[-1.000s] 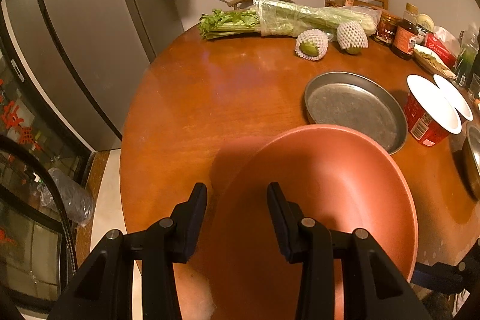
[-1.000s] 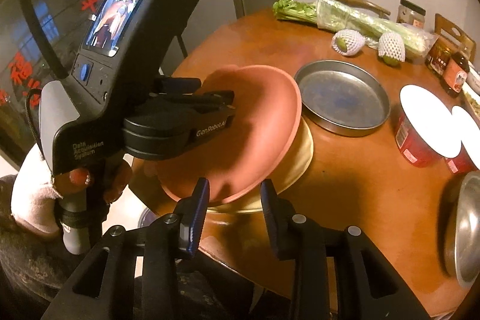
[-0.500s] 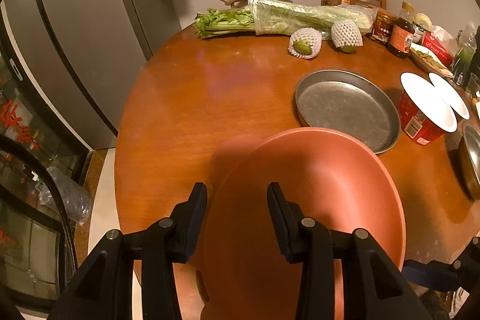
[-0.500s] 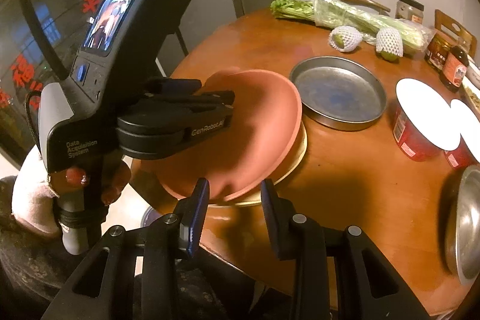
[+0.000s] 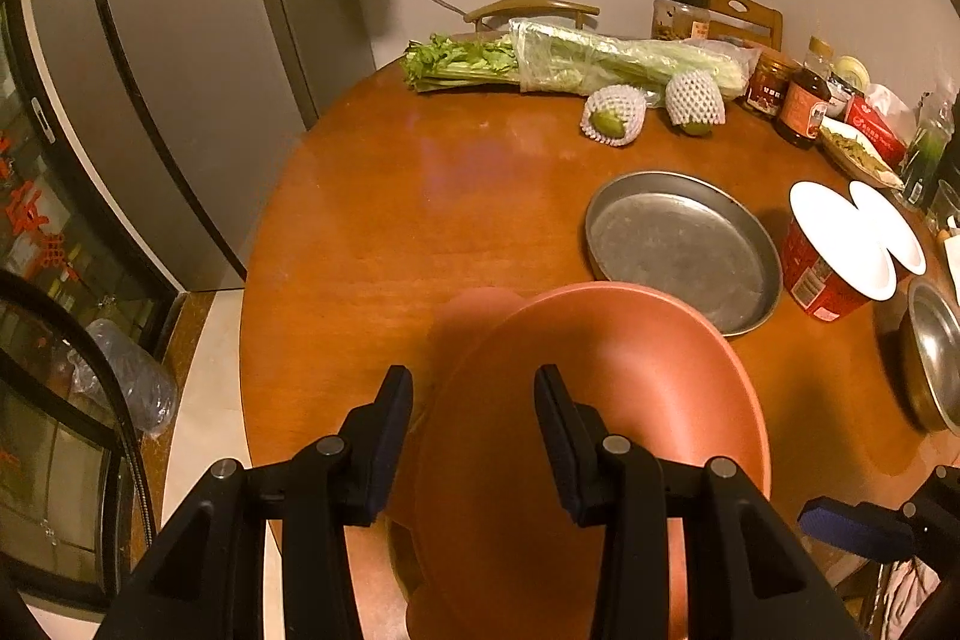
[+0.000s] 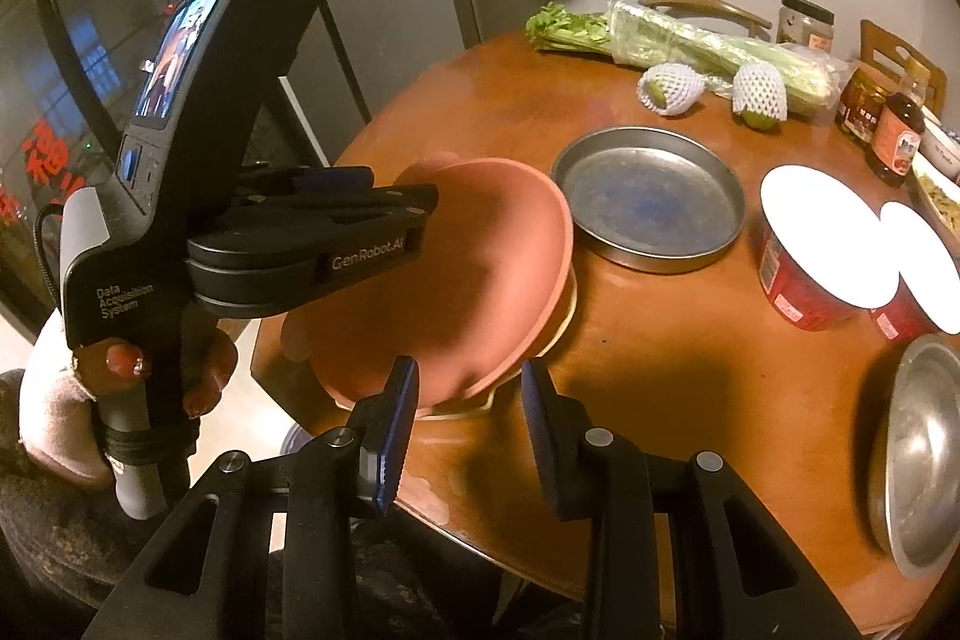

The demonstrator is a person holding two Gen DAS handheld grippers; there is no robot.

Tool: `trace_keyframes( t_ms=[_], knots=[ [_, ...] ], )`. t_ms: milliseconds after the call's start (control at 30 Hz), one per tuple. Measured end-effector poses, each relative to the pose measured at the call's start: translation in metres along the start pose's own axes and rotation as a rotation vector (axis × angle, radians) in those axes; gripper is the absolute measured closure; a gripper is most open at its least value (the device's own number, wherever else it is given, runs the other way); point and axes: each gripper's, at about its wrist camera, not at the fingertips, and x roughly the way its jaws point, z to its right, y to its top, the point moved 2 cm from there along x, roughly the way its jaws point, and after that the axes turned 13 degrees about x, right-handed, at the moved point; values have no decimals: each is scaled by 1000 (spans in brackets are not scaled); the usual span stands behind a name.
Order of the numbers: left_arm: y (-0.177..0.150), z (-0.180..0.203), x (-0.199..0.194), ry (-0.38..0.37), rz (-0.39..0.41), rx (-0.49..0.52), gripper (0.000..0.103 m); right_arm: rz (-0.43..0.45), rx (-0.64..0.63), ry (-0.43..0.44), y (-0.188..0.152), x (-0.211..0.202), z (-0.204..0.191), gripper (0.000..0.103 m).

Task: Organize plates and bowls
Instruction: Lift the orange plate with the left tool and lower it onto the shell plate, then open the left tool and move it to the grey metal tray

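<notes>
A terracotta plate [image 6: 468, 280] lies tilted on a pale yellow plate [image 6: 558, 328] at the table's near edge; it also shows in the left wrist view [image 5: 606, 418]. My left gripper [image 5: 474, 400] is open with its fingers astride the plate's near rim; its body shows in the right wrist view [image 6: 312, 244]. My right gripper [image 6: 468, 400] is open and empty, just in front of the two plates. A round metal tray [image 6: 648, 196] sits beyond them, also in the left wrist view [image 5: 678, 244].
Red cups with white lids [image 6: 822, 244], a steel bowl [image 6: 918, 448], netted fruits [image 6: 672, 88], celery [image 6: 690, 40] and jars [image 6: 894, 130] stand on the round wooden table [image 6: 690, 340]. A grey fridge [image 5: 168, 70] stands left.
The left gripper has drawn back toward the table's near edge with the terracotta plate still between its fingers. The right gripper has pulled back slightly.
</notes>
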Motion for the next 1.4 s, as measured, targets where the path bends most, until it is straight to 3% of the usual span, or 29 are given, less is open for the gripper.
trace_keyframes(
  t_ms=[567, 1033, 1400],
  knots=[
    [13, 27, -34, -11, 75, -30, 61, 129, 39, -53, 18, -37, 37, 66],
    [77, 80, -63, -51, 167, 75, 61, 222, 114, -69, 34, -77, 76, 61],
    [104, 82, -63, -55, 179, 109, 61, 251, 144, -56, 50, -87, 82, 60]
  ],
)
